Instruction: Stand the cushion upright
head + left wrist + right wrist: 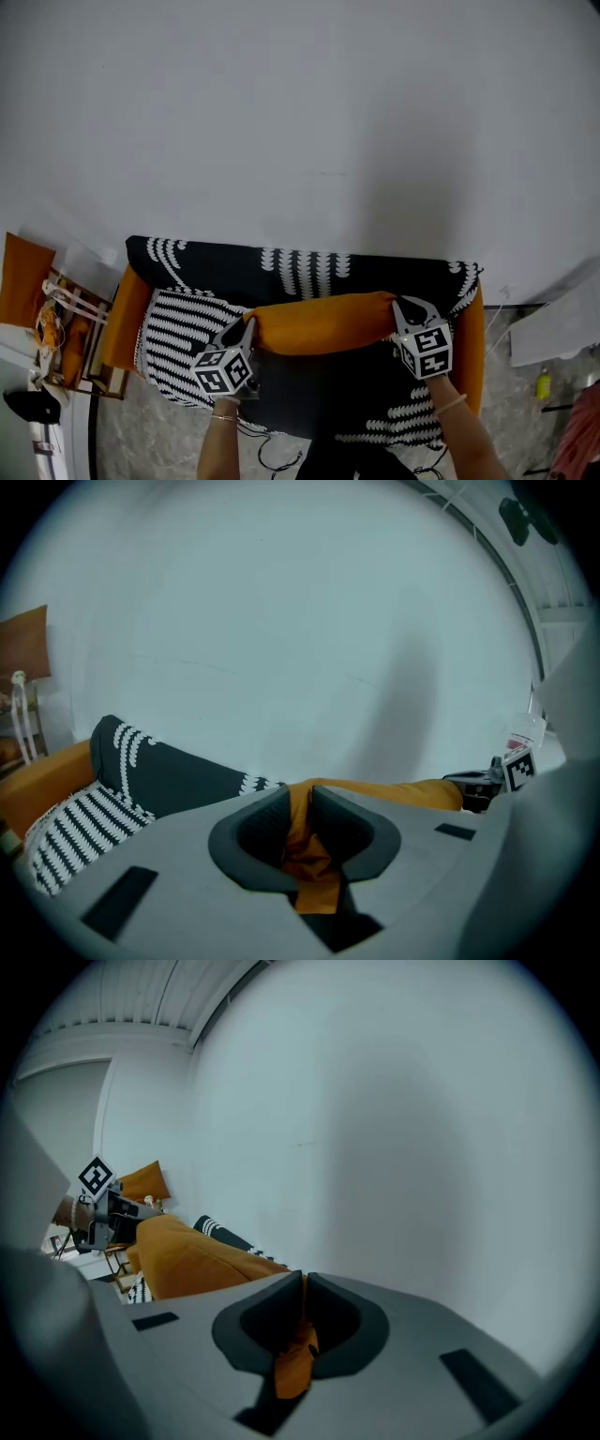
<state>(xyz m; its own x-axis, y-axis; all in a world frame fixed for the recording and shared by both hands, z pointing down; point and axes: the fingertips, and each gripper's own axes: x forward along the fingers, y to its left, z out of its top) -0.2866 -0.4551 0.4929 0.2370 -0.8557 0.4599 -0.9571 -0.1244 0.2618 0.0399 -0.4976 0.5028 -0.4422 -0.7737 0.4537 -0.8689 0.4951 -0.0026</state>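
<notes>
**Orange cushion held by both ends over the sofa**

The orange cushion (323, 322) lies lengthwise across the head view, its long axis running left to right, level and parallel to the backrest of the sofa (309, 272). It hangs in front of that black-and-white patterned backrest and above the seat. One short end points towards each armrest.

The left gripper (248, 330) pinches the cushion's left end. In the left gripper view its jaws stand a little apart with a fold of orange fabric (302, 850) filling the gap between them. The right gripper (401, 311) pinches the right end, and in the right gripper view its jaws are pressed nearly together on a thin tag of the same fabric (298, 1354).

Both grippers point away from the person towards the pale wall (300, 112), tilted slightly downward. They converge a little on the cushion from either side. The person's forearms come up from the bottom edge of the head view, the left wrist (223, 417) and the right wrist (452, 405) each wearing a thin band. A striped pillow (178, 337) rests on the seat just left of the left gripper.
</notes>
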